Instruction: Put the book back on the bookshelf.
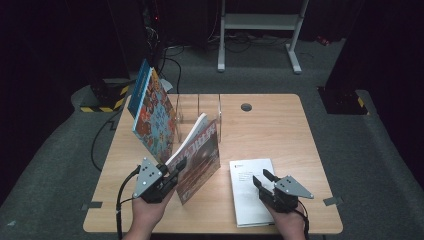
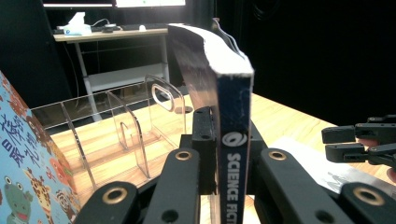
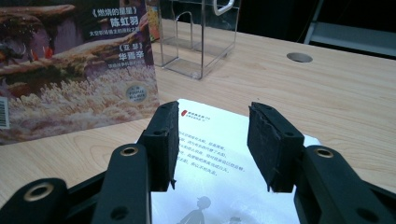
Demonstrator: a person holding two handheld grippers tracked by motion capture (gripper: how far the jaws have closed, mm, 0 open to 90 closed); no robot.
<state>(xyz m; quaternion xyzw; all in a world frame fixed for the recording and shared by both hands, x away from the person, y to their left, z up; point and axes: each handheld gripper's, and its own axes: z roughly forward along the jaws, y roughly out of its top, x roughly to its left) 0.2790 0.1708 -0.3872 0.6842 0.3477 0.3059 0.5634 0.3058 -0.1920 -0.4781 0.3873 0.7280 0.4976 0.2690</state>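
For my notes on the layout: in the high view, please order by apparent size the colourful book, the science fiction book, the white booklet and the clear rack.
1. Colourful book, science fiction book and white booklet: too alike, and tilted differently, to rank.
2. Clear rack, partly hidden, looks smallest.

Table: white booklet, clear rack.

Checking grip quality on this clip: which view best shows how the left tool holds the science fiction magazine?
The left gripper view: the left tool pinches the dark-spined science fiction magazine at its spine. The high view shows the magazine standing tilted; the right gripper view shows its cover.
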